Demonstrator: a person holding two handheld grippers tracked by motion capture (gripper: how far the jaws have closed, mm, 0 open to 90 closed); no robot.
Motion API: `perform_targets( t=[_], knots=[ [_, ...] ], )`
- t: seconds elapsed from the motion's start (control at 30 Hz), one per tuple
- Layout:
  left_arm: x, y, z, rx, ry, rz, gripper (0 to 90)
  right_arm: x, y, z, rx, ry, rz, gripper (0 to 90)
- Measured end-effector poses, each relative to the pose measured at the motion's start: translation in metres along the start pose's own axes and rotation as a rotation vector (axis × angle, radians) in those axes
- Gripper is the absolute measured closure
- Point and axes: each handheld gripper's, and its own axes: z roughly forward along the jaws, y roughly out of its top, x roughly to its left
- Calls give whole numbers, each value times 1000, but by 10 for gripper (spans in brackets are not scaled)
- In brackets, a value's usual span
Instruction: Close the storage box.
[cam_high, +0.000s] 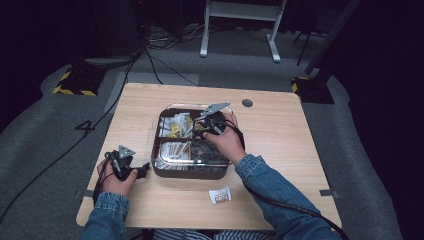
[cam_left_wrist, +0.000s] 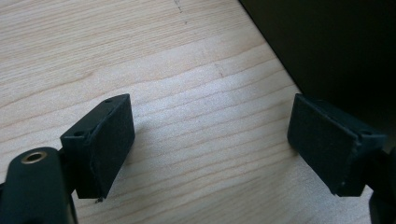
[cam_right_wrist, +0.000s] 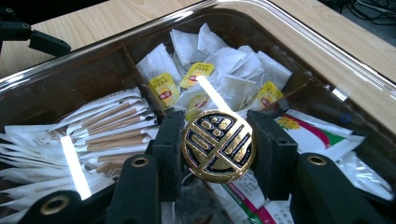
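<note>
Gold-and-black round packet (cam_right_wrist: 218, 145) sits clamped in my right claw (cam_right_wrist: 218, 154) over the tray (cam_high: 165, 172). Next, I judge, lower it into a compartment. My left claw (cam_left_wrist: 210, 144) rests open and empty on the counter (cam_left_wrist: 140, 56) at nine o'clock.

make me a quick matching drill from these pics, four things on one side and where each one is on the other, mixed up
Things:
1. round gold and black knob
2. small white packet
3. yellow-tagged tea bags
4. left gripper

Places:
A. on the bare table, in front of the tray
B. between the jaws of the right gripper
C. in a far compartment of the tray
D. left of the tray, jaws wide apart over bare wood

Pairs: 1-B, 2-A, 3-C, 4-D
</note>
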Motion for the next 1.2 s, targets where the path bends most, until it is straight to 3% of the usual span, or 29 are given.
perform_targets(
  t=[0.57, 1.2],
  knots=[
    [0, 0, 0, -1, 0, -1, 153, 11, -4, 22, 13, -6, 19, 587],
    [0, 0, 0, 0, 0, 0, 153, 16, -6, 27, 21, -3, 17, 586]
  ],
)
